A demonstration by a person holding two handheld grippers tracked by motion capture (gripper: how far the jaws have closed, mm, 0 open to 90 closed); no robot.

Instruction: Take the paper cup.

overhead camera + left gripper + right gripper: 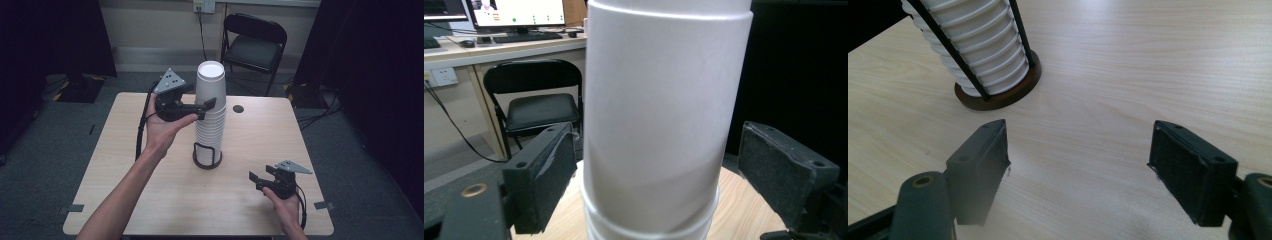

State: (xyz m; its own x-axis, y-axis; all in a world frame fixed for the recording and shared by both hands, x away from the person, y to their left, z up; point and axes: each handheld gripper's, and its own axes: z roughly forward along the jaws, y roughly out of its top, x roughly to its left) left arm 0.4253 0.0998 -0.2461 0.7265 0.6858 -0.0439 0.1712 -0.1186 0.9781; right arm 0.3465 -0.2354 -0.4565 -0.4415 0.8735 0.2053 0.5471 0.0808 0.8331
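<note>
- The desk (150,200) is a pale wooden square on grey carpet, with a small dark round spot (238,108) near its far edge.
- A black folding chair (255,42) stands beyond the desk against the wall; the left gripper view shows it beside a bench with monitors.
- The stack of white cups (210,112) rises tall at the desk's centre, upside down, its lower part inside a black wire holder (207,156) with a dark round base.
- The top cup (210,80) sits on the stack; in the left gripper view a rim line shows it raised slightly above the next cup.
- The left tongs (204,108) are held level high on the stack, reaching in from the left. Their jaws straddle the top cup; the near pad (555,165) lies against or just beside its wall, the other pad (769,165) stands a little off it, so I cannot tell whether they grip.
- The right tongs (259,180) hover low over the desk's near right part, well apart from the stack, jaws spread wide with nothing between them, pointed towards the holder.
</note>
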